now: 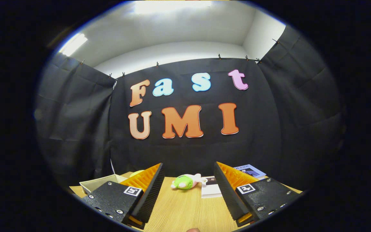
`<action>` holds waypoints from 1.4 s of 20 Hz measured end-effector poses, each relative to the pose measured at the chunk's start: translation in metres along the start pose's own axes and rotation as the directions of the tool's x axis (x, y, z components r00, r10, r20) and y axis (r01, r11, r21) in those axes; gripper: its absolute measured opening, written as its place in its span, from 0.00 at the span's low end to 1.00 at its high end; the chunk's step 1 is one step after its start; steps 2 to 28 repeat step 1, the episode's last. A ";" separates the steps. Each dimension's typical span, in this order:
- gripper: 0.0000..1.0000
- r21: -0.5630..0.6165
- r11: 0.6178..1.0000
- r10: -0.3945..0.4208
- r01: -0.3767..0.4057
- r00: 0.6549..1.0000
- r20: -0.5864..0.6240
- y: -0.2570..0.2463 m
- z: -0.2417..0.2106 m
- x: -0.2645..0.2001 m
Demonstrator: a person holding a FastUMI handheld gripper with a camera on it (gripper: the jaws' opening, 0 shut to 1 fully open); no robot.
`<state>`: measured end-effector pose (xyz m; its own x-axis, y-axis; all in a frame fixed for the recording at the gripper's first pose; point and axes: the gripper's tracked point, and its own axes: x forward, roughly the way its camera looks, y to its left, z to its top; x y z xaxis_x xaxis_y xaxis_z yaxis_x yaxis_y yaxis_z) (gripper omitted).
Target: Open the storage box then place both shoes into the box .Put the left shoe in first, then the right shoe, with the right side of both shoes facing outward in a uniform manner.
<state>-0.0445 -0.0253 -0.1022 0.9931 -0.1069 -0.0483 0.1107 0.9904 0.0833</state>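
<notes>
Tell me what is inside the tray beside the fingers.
The tray shows a pale rim and inner wall; its floor is hidden behind one of the open gripper's fingers, so contents cannot be told.

The gripper (188,180) hangs level above the tabletop (185,209), its fingers (150,190) spread wide apart, holding nothing between them.

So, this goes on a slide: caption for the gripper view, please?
Open gripper held above a wooden table, a small green-and-white shoe lying just ahead between its jaws.
</notes>
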 end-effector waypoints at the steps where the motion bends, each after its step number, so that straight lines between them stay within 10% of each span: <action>1: 0.92 -0.004 1.000 -0.005 0.005 1.000 0.018 -0.004 0.000 -0.001; 28: 0.92 -0.004 1.000 -0.005 0.005 1.000 0.018 -0.004 0.000 -0.001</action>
